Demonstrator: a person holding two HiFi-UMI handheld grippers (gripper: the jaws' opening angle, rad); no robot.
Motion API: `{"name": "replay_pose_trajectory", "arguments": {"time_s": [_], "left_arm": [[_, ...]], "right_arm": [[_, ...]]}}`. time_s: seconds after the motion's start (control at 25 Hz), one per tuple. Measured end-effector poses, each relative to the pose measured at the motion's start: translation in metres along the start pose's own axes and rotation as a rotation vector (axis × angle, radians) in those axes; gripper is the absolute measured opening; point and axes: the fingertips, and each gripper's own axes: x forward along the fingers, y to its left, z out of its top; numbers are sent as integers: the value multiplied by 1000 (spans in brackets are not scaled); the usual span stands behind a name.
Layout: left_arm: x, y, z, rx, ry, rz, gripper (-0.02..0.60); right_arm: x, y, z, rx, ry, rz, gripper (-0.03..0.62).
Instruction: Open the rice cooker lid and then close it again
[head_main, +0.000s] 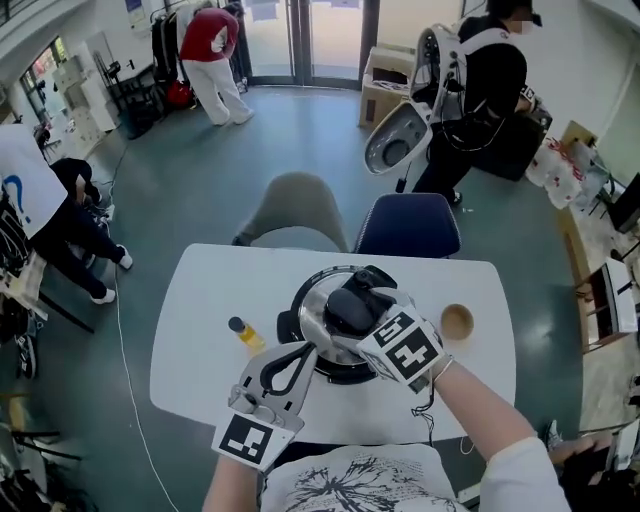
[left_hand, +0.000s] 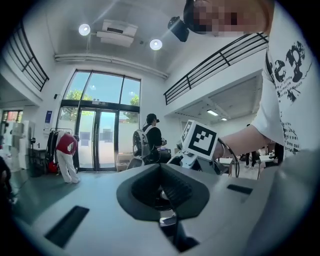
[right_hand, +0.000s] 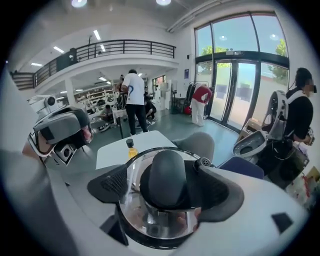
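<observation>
The rice cooker (head_main: 296, 330) stands in the middle of the white table (head_main: 200, 340). It has a shiny lid (head_main: 312, 300) with a black knob (head_main: 350, 308) and the lid is down. My right gripper (head_main: 362, 302) comes at it from above and slopes downward. In the right gripper view its jaws (right_hand: 165, 189) straddle the knob (right_hand: 167, 177). The left pad (right_hand: 114, 184) stands clear of the knob and the right pad (right_hand: 216, 192) is close beside it. My left gripper (head_main: 306, 350) hovers level at the cooker's near left side, tips together (left_hand: 161, 167), holding nothing.
A small yellow bottle with a black cap (head_main: 244, 333) stands left of the cooker, and a round wooden cup (head_main: 457, 321) right of it. A grey chair (head_main: 297, 210) and a blue chair (head_main: 408, 222) stand at the table's far edge. Several people stand farther off.
</observation>
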Motion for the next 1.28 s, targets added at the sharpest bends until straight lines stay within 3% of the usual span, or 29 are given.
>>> {"name": "replay_pose_trajectory", "arguments": {"time_s": [0.16,0.4,0.56,0.96,1.28], "left_arm": [[0,1,-1,9,6,25,14],[-2,7,-2,23,21,43,14],[2,11,4,17,7,49,14],[-10,13,3,20,2,65,14],[-20,19,11,26,-3,78,14]], "right_arm": [[21,-3,-4,-2,115,58,431],[42,-6,-10,2,231,65,346],[43,-9,-8,18,276,73,339],[43,-3,-11,53,297,55,296],[35,-1,5,69,243,50,293]]}}
